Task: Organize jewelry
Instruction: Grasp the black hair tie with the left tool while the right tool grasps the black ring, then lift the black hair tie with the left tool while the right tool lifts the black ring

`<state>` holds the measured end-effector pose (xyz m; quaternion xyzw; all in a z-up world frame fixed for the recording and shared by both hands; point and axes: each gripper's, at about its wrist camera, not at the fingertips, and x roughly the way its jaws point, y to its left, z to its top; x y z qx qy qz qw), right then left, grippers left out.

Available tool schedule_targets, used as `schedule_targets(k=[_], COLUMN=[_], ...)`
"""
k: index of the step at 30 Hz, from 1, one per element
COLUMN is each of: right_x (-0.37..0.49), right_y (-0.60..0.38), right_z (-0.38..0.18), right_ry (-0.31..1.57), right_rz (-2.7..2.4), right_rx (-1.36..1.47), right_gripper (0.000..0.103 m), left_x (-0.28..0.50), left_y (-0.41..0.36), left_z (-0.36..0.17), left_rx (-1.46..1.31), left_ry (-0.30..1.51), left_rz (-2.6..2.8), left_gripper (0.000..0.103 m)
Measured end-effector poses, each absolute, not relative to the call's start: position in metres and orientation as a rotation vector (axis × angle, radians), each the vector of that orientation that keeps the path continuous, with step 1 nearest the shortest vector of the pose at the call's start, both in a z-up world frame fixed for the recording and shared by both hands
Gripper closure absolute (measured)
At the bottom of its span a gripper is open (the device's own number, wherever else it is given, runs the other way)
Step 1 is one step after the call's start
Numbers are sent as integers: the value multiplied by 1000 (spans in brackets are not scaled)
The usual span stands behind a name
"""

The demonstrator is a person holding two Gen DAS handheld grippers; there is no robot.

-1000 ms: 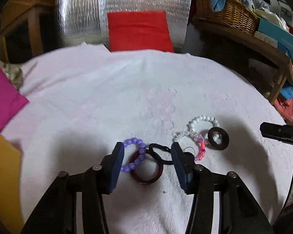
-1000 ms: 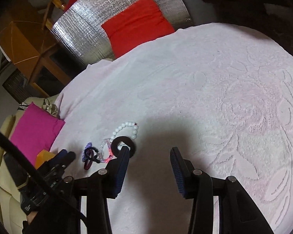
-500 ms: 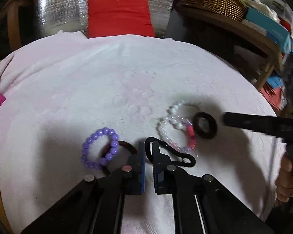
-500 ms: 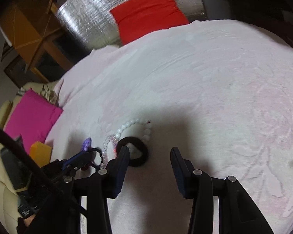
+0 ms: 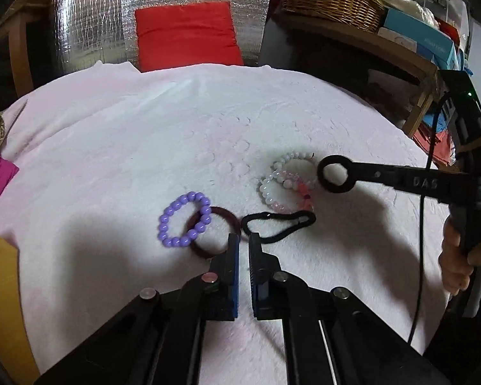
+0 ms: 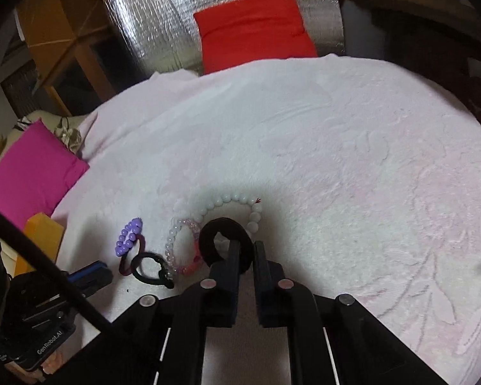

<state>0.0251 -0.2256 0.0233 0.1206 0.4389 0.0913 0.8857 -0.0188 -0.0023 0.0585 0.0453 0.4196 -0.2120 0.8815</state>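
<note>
Right gripper (image 6: 247, 250) is pinching a black ring (image 6: 223, 240); left gripper (image 5: 243, 243), pressed nearly together, is holding nothing visible; bracelets are lying unsorted at twelve o'clock

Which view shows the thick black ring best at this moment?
The left wrist view: the black ring appears whole and side-on, pinched at the tip of the right gripper beside the white bead bracelet. The right wrist view shows it close, but the right gripper's fingers cover its near edge.

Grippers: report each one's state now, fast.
Left gripper: shut, pinching the end of the thin black hair tie.
Right gripper: shut on the thick black ring.
</note>
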Motion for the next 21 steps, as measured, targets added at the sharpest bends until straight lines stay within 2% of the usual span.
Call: schedule_targets(k=[5, 6, 7, 9, 10, 15, 18, 20, 21], right_x=[21, 21, 21, 22, 23, 23, 24, 24, 24], right_y=[-237, -238, -239, -242, -243, -245, -246, -247, -247], right_z=[22, 22, 21, 18, 16, 9, 6, 5, 5], right_ry=[935, 940, 944, 953, 960, 982, 994, 1001, 1002], right_rz=[172, 170, 171, 174, 175, 178, 181, 182, 183], right_rx=[286, 289, 294, 307, 313, 310, 312, 311, 310], right_gripper=[94, 94, 94, 94, 94, 94, 94, 94, 94], left_x=[-20, -19, -17, -15, -13, 0, 3, 4, 3], left_y=[-5, -8, -11, -16, -17, -21, -28, -34, -38], left_z=[56, 54, 52, 50, 49, 44, 40, 35, 32], left_rx=[107, 105, 99, 88, 80, 4, 12, 48, 60], left_ry=[888, 900, 911, 912, 912, 912, 916, 936, 946], left_rz=[-431, -435, -437, -439, -443, -444, -451, -451, -459], left_gripper=[93, 84, 71, 61, 60, 61, 83, 86, 92])
